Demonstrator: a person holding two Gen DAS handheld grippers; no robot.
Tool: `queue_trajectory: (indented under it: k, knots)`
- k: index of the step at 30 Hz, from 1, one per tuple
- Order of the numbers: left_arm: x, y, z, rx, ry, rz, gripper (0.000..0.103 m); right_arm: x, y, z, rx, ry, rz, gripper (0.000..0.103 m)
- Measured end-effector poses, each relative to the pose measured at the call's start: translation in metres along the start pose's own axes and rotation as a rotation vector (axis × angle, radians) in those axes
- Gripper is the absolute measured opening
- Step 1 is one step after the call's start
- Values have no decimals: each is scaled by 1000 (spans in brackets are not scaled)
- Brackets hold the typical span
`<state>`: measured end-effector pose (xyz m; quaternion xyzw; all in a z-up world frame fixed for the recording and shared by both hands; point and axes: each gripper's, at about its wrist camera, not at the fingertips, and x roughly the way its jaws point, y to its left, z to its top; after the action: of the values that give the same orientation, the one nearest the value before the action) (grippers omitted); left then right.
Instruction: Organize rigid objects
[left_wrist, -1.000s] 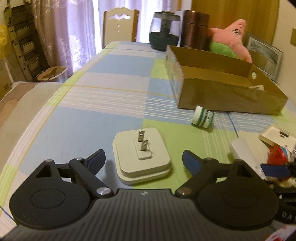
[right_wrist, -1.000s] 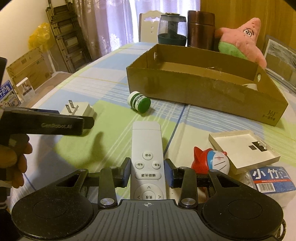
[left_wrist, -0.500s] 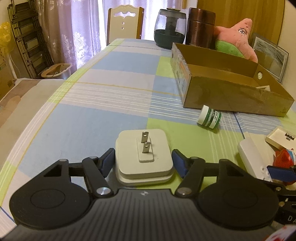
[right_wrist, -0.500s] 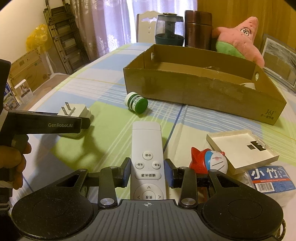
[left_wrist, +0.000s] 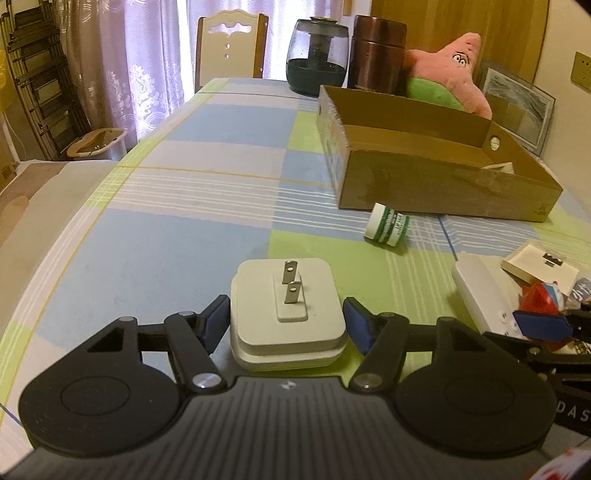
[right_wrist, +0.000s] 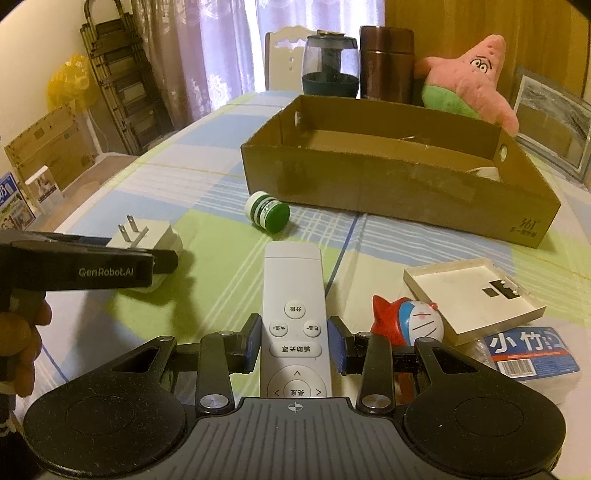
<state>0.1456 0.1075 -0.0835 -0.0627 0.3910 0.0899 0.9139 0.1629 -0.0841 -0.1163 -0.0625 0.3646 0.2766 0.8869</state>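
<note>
Left hand-held gripper (left_wrist: 286, 325) sits clamped on the white plug adapter (left_wrist: 288, 314), pads pressed to both sides, prongs pointing up, adapter resting on the bench (left_wrist: 166, 240). Right hand-held gripper (right_wrist: 294, 347) is clenched on the white remote (right_wrist: 293, 314), whose long axis runs straight ahead from it. Beyond both, a green-capped bottle (right_wrist: 267, 212) lies on its side, then the open cardboard box (right_wrist: 369, 181) ahead, slightly right of the left one. I'd guess both go in there. Checked tablecloth; curtains and a chair (left_wrist: 229, 48) behind.
</note>
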Motion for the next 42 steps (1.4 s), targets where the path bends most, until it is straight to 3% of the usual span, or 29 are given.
queue_trajectory:
  k: [21,42]
  knots:
    - [-43,-36,25,112,-30,-111,62,-56,-12,22,97,-66,-44,35]
    - [-49,-63,65,183,-33,-200,62,-81,-52,73,154,-98,-117,35]
